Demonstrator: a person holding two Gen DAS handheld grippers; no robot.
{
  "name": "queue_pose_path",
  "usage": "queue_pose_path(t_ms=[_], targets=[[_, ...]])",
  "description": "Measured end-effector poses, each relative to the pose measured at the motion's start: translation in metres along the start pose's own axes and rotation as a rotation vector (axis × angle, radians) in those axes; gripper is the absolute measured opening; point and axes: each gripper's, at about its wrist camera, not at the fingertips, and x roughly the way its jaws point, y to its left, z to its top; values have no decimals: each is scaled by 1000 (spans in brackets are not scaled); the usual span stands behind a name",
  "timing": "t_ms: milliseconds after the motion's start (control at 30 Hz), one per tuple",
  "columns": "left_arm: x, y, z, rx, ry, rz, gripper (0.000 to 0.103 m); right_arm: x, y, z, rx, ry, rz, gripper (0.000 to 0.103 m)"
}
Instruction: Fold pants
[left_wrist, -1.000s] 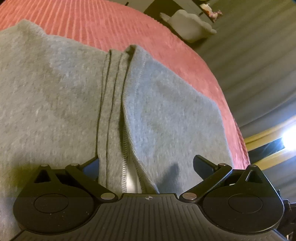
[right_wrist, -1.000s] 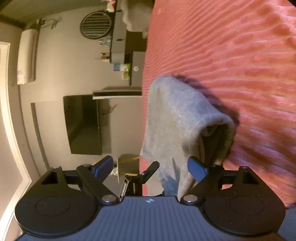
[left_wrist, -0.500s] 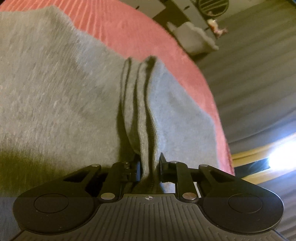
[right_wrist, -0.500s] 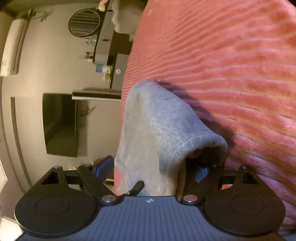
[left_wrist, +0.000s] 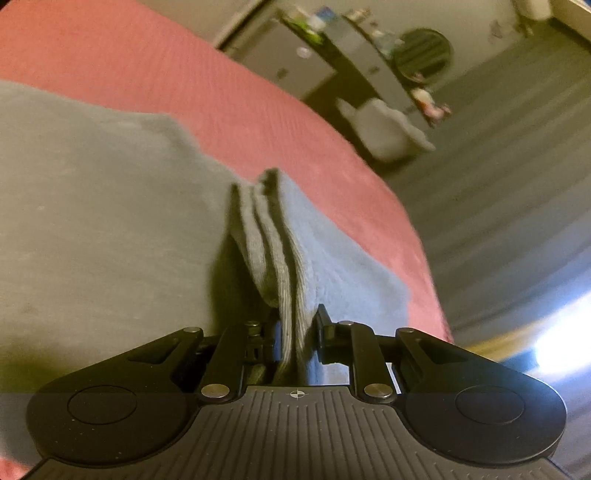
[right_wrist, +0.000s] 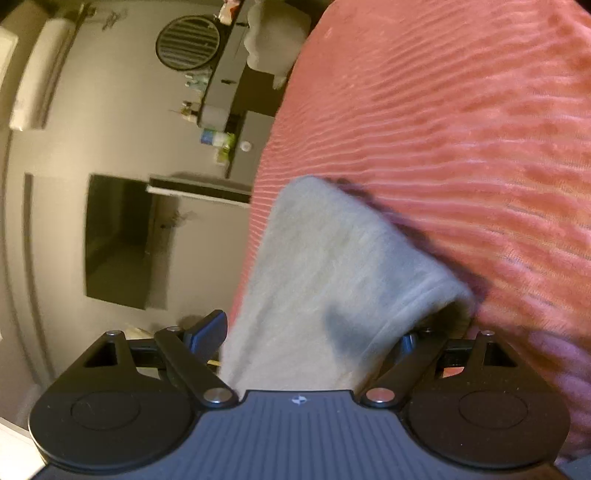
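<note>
Grey knit pants (left_wrist: 110, 221) lie on a red ribbed bedspread (left_wrist: 221, 96). My left gripper (left_wrist: 295, 332) is shut on a bunched ribbed hem of the pants (left_wrist: 273, 258), which stands up in folds between its fingers. In the right wrist view a grey pant leg end (right_wrist: 332, 266) lies over my right gripper (right_wrist: 310, 332). Its jaws stand wide apart, with the left finger (right_wrist: 207, 328) clear of the cloth and the right finger mostly hidden under the hem.
The bed edge (left_wrist: 417, 236) drops to a grey striped floor (left_wrist: 498, 166) on the right. A dark cabinet with small items (left_wrist: 332, 48) and a round fan (left_wrist: 421, 51) stand beyond. A dark TV (right_wrist: 118, 236) hangs on the wall.
My left gripper closed on the pant hem and lifted it, tilting toward the room. My right gripper stayed open while the pant leg slid further over it.
</note>
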Motion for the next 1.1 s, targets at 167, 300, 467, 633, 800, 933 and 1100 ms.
queue_pose_path(t_ms=[167, 300, 467, 633, 800, 933, 1100], targets=[[20, 26, -2, -36, 67, 187, 23, 5, -23, 5, 134, 12, -63, 85], [1, 17, 1, -17, 15, 206, 32, -12, 1, 4, 62, 135, -50, 90], [-36, -11, 2, 124, -216, 259, 60, -25, 50, 2, -183, 193, 65, 93], [-13, -30, -12, 210, -153, 104, 76, 15, 53, 4, -239, 107, 70, 99], [37, -5, -21, 265, -32, 386, 50, 49, 18, -5, -290, 101, -65, 98], [22, 2, -15, 231, -66, 362, 56, 54, 30, -11, -387, 111, -93, 99], [-3, 11, -13, 188, -149, 474, 52, 58, 38, -19, -457, 105, -119, 99]])
